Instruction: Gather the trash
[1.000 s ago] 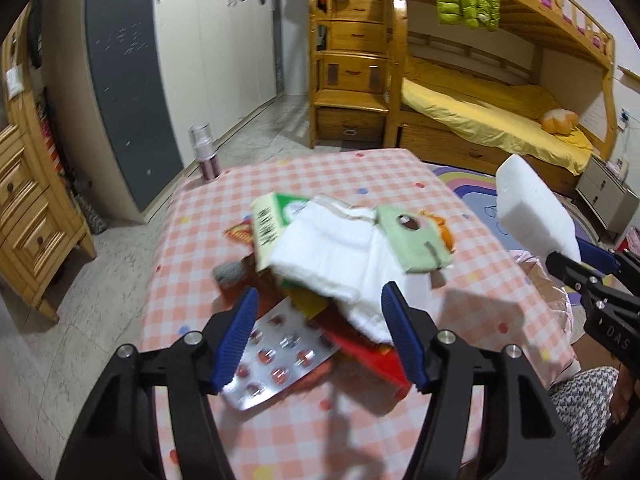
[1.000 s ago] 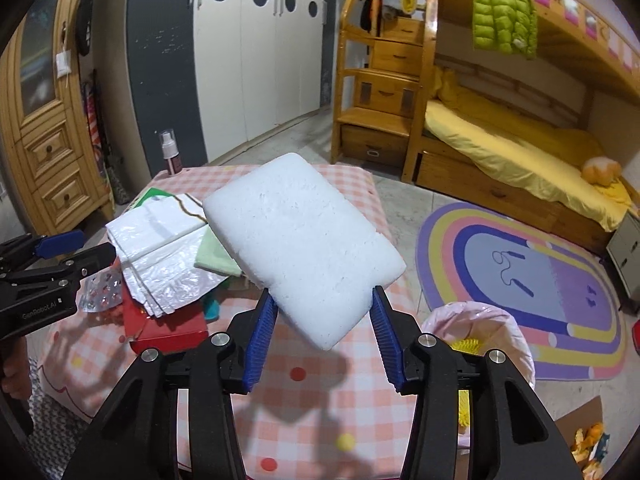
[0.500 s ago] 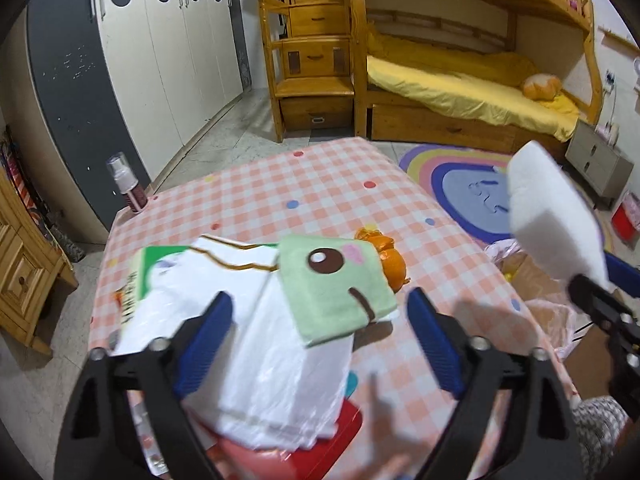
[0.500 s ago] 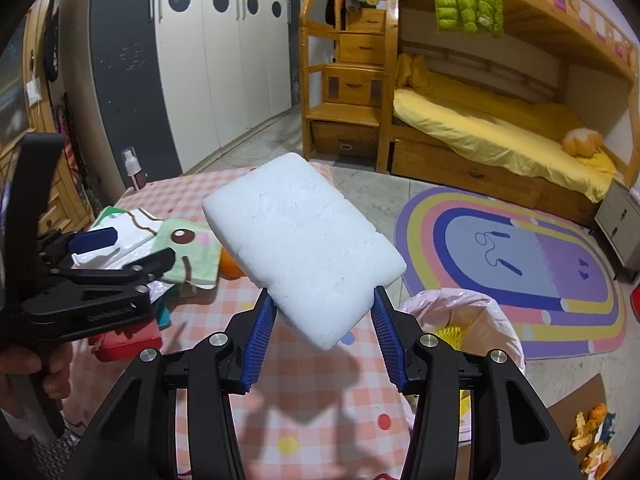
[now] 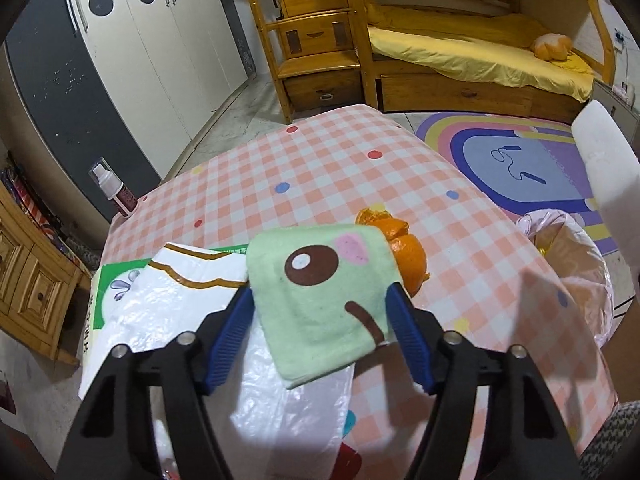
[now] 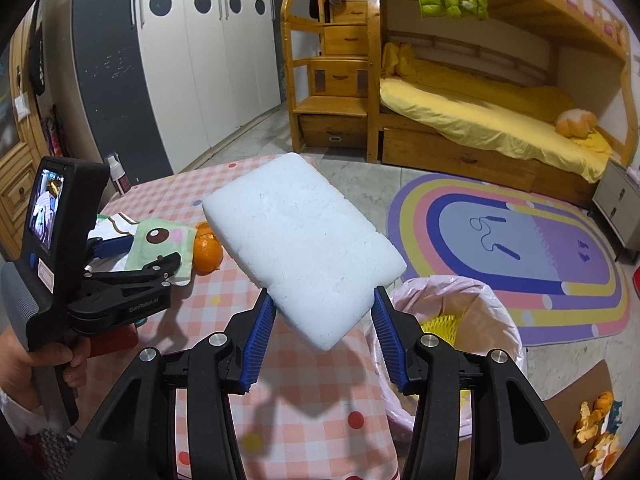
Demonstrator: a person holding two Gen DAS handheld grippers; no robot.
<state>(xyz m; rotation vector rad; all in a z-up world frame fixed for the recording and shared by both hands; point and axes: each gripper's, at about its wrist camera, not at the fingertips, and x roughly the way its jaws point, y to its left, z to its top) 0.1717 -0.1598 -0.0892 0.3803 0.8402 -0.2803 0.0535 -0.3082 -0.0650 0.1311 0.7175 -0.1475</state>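
My left gripper (image 5: pixel 320 312) is shut on a pale green cloth with a cartoon face (image 5: pixel 320 284), held over the pile on the checked table (image 5: pixel 320 168); it also shows in the right wrist view (image 6: pixel 132 264). Under it lie a white plastic bag (image 5: pixel 168 312) and a green-and-white packet (image 5: pixel 108 284). An orange peel (image 5: pixel 404 244) lies just beyond the cloth. My right gripper (image 6: pixel 324 312) is shut on a white foam block (image 6: pixel 300 236), held above the table's right edge beside the pink-lined trash bin (image 6: pixel 460 320).
A small spray bottle (image 5: pixel 114 192) stands at the table's far left corner. A red box (image 5: pixel 348 456) lies under the bag. Orange peels (image 6: pixel 596 432) lie on the floor right of the bin. A rainbow rug (image 6: pixel 520 232), bunk bed and wardrobe stand beyond.
My left gripper moved forward and closed on the green cloth. My right gripper carried the foam block rightward, toward the bin.
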